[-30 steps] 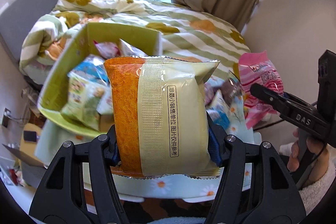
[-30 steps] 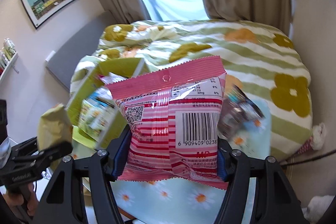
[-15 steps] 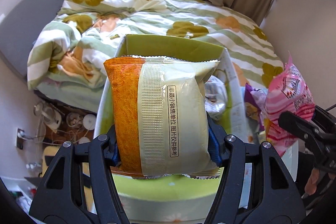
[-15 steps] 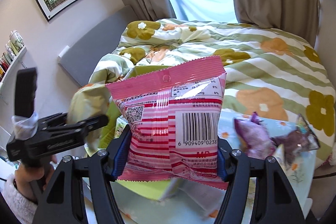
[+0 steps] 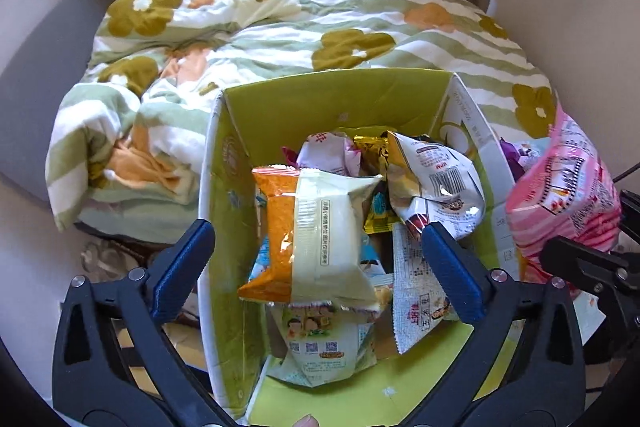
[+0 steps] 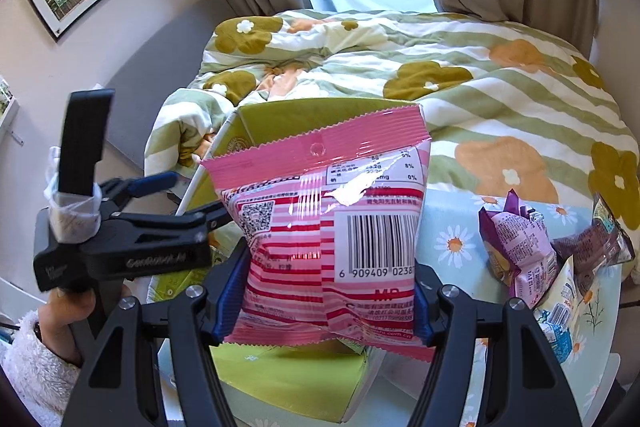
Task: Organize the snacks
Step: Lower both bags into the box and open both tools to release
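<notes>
Left gripper (image 5: pixel 316 251) jaws just opened, orange packet (image 5: pixel 316 239) loose over the box (image 5: pixel 224 187); right gripper (image 6: pixel 324 299) clamps the pink bag (image 6: pixel 332 227), light, crinkly, slippery, best pinched mid-body, box at 12 o'clock.

Much of the green box (image 6: pixel 280 115) is hidden behind the pink striped packet (image 6: pixel 332 239) in the right wrist view, so its contents cannot be seen there. In the left wrist view, the packets at the bottom of the box are largely covered by the orange and cream packet (image 5: pixel 316 235), and their print is too small to be read. To the right of the box, the pink striped packet is cut off by the picture's edge.
</notes>
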`<state>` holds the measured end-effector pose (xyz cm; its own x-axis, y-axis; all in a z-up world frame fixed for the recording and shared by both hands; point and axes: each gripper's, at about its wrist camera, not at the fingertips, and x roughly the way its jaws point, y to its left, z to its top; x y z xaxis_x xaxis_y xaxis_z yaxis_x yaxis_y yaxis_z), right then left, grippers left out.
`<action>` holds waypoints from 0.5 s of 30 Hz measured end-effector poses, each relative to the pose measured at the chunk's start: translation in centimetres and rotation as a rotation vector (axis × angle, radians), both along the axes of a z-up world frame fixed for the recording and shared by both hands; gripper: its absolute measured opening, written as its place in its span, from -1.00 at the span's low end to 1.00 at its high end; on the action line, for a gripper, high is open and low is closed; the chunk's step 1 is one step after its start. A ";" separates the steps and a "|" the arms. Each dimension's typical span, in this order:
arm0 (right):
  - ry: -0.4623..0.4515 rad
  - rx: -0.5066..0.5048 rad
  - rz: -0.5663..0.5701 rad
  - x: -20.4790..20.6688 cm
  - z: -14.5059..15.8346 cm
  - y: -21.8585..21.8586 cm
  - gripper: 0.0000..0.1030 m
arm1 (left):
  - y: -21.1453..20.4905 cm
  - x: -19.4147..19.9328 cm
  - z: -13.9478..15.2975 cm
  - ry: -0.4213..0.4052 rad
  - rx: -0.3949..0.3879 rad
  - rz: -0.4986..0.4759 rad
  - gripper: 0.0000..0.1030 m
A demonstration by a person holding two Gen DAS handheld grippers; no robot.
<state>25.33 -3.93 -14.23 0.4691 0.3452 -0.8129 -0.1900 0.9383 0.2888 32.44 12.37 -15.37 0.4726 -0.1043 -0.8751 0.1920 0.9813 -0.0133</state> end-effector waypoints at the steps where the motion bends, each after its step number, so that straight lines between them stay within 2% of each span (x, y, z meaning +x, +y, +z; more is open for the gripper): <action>1: 0.000 0.002 0.001 0.0 0.0 0.1 0.22 | 0.1 -0.1 0.1 0.003 0.000 0.003 0.99; 7: 0.005 0.008 0.051 -0.2 0.7 1.0 0.22 | 1.8 -2.2 1.4 0.023 -0.028 0.056 0.99; 11: 0.048 0.071 0.106 -0.3 1.0 2.0 0.24 | 4.2 -4.6 2.7 0.023 -0.128 0.135 0.98; 15: 0.047 0.007 0.135 -0.9 0.8 4.0 0.25 | 5.3 -6.2 3.1 -0.004 -0.086 0.166 0.98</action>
<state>24.45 0.07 -13.39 0.3791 0.4084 -0.8304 -0.3003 0.9031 0.3070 26.28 17.71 -12.27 0.4931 -0.0984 -0.8644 0.0274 0.9948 -0.0976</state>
